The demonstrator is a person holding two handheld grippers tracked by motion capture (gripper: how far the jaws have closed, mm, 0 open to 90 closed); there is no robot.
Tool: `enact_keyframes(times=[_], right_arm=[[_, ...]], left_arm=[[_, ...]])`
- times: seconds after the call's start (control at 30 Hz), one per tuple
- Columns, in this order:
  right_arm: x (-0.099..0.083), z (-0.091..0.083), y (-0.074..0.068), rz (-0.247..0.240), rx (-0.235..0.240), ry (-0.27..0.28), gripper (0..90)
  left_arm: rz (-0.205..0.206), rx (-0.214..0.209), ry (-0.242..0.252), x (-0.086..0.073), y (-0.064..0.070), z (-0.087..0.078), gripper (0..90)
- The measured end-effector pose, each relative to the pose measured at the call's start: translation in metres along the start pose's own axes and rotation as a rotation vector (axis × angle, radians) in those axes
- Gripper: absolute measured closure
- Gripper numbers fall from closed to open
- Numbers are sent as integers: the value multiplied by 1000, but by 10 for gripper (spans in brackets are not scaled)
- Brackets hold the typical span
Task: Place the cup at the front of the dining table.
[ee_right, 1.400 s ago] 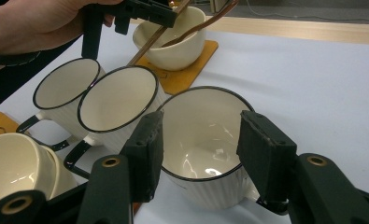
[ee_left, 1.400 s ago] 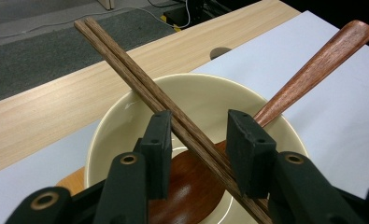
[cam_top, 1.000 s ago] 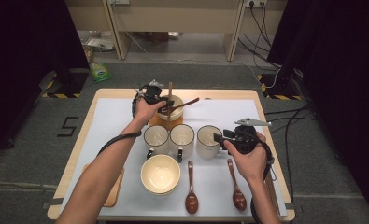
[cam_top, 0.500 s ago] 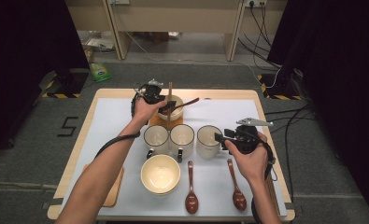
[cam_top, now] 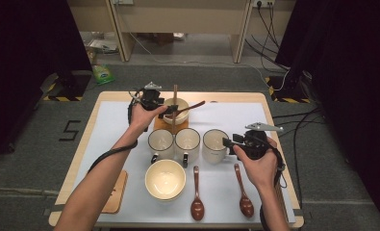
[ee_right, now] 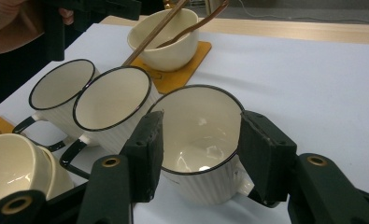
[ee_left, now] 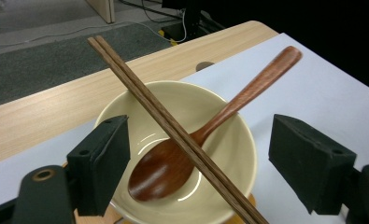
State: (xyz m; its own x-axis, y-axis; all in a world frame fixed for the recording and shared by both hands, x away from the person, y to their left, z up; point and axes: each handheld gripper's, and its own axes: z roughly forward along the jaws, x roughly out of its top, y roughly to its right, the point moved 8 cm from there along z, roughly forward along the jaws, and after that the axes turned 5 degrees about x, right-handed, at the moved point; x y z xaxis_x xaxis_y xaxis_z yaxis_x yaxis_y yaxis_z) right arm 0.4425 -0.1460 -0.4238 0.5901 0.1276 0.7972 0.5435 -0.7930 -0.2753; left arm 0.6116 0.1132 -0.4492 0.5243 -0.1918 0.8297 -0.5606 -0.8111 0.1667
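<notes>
Nothing has shifted since the earlier frames. The left gripper (ee_left: 198, 158) hovers with jaws wide apart over the bowl (ee_left: 229, 140) at the table's 12 o'clock, holding spoon (ee_left: 219, 121) and chopsticks (ee_left: 168, 121). The right gripper (ee_right: 198, 149) straddles the rightmost mug (ee_right: 201, 140), jaws beside its rim; whether they clamp it is unclear.

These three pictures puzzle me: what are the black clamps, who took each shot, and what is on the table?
A person holds a hand-operated two-jaw gripper in each hand. One camera looks down from above; the other two ride on the grippers, looking along their jaws. The left gripper is open around a cream bowl that stands on an orange coaster and holds a wooden spoon, with chopsticks laid across. The right gripper straddles the rim of a white mug; whether it grips is unclear. Two more mugs, another bowl and two spoons lie on the table.
</notes>
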Motion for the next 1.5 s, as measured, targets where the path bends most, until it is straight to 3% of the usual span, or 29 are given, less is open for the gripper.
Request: enact_keyframes(times=[0.43, 0.73, 1.5], right_arm=[[1, -5, 0, -2, -11, 11, 503], [1, -7, 0, 6, -14, 14, 503], [-1, -5, -1, 10, -12, 8, 503]], left_arm=[[36, -1, 27, -6, 7, -30, 213], [96, -1, 34, -16, 21, -51, 228], [52, -27, 35, -52, 23, -68, 268]])
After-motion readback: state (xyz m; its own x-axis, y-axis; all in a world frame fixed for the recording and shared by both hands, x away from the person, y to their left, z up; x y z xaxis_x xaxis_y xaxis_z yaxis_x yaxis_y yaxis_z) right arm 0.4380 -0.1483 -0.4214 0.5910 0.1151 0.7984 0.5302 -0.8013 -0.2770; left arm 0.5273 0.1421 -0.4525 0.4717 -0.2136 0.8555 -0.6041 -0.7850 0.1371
